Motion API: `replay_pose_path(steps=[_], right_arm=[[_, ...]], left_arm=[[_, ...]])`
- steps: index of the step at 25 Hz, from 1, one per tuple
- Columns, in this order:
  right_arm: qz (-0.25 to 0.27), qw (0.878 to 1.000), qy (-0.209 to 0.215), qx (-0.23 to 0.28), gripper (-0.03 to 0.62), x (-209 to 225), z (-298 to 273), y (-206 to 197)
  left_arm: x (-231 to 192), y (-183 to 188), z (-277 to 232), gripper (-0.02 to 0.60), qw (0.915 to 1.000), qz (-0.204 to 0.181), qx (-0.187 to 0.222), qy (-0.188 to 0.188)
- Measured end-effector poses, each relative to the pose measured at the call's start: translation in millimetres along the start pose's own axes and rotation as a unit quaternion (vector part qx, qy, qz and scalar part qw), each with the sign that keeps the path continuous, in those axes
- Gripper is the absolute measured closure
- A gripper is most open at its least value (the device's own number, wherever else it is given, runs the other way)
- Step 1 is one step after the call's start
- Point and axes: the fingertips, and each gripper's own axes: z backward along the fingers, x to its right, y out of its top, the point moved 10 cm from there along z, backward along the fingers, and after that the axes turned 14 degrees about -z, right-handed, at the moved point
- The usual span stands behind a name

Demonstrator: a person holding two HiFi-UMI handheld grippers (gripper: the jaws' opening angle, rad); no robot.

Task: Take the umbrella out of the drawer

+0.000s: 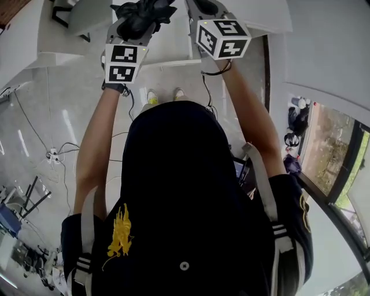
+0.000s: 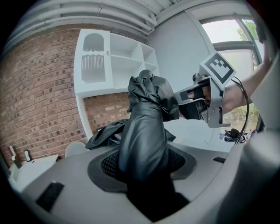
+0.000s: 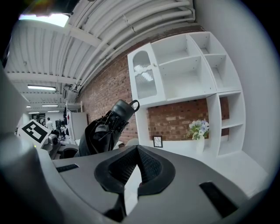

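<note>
A folded black umbrella stands raised in the air, with my left gripper shut on its lower part. Loose canopy folds spill out to the left, and the bunched top rises above the jaws. In the right gripper view the umbrella shows at the left, its strap loop on top. My right gripper is held up just to the right of the umbrella, apart from it. Its jaws are shut, the pads meeting at the tips with nothing between them. No drawer interior can be seen.
A white shelf unit stands against a brick wall ahead. A flower vase and a small picture frame sit on its counter. White cabinet tops lie below my hands, with cables on the floor at left.
</note>
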Motion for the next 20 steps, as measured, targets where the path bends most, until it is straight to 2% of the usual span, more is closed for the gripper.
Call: replay_pose_path(steps=[14,20], right_arm=[[0.033,0.997,0.023,0.069,0.571,-26,28,46],[0.033,0.995,0.021,0.089,0.571,-25,39,57]], left_arm=[[-10,38,41,0.337,0.9976,0.004,0.052,0.045],[-12,48,58,0.337,0.9948,0.02,0.07,0.071]])
